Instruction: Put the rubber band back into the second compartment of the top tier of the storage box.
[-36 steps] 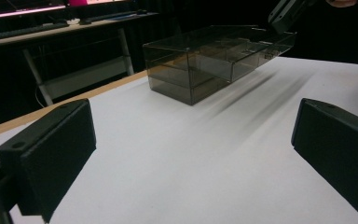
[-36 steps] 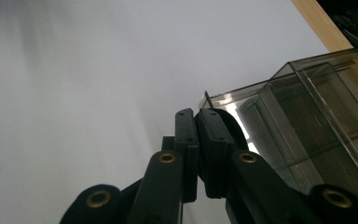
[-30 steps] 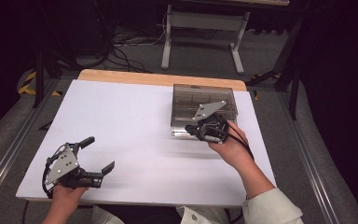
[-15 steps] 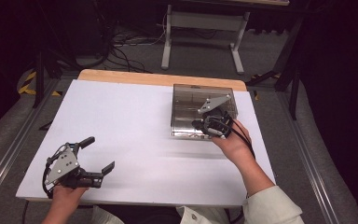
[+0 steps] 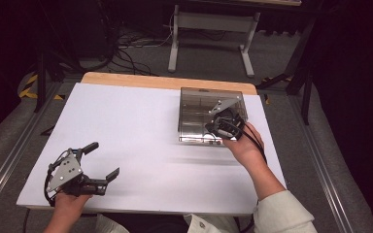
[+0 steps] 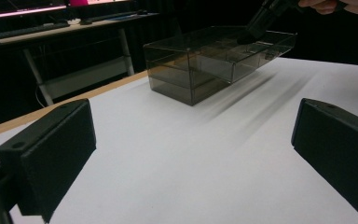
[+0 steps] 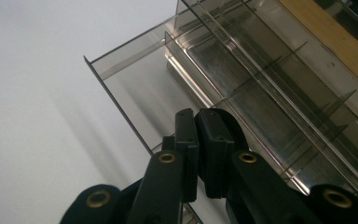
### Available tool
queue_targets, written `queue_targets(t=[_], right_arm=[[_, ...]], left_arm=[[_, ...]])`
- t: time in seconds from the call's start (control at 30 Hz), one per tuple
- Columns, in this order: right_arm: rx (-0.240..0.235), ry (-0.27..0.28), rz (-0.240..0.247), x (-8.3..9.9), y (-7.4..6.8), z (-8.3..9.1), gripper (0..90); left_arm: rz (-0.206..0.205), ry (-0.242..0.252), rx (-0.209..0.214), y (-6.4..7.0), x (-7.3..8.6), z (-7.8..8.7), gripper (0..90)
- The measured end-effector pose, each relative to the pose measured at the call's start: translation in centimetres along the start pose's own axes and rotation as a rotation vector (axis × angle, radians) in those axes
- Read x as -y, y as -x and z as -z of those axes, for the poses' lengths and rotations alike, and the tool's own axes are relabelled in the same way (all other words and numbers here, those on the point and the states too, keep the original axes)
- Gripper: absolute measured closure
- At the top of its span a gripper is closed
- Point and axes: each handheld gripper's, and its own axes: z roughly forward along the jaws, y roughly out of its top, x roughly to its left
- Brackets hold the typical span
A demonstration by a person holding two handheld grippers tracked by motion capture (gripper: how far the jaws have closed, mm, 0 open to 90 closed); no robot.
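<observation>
- The right claw is closed on the near wall of the clear box.
- The left claw waits open above the counter.
- The goal is not clear.

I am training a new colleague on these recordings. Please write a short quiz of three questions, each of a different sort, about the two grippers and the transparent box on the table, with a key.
1. True or false: the left gripper is shut on the clear plastic box.
2. Multiple choice: where is the right gripper? A. at the near edge of the box, jaws together. B. resting flat on the white table top, far from the box. C. beside the left gripper.
3. Fill in the missing word: the box stands on the ____ side of the table, as the person sees it.

Key: 1 false, its jaws stand wide apart over bare table. 2 A. 3 right.
</observation>
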Motion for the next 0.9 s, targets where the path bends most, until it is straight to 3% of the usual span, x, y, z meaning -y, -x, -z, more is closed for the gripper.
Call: queue_targets(t=[0.9], right_arm=[[-0.009, -0.057, -0.056, 0.5, 1.3, -1.8, 86.6]], left_arm=[[-0.001, -0.001, 0.002, 0.0, 0.0, 0.0, 0.6]])
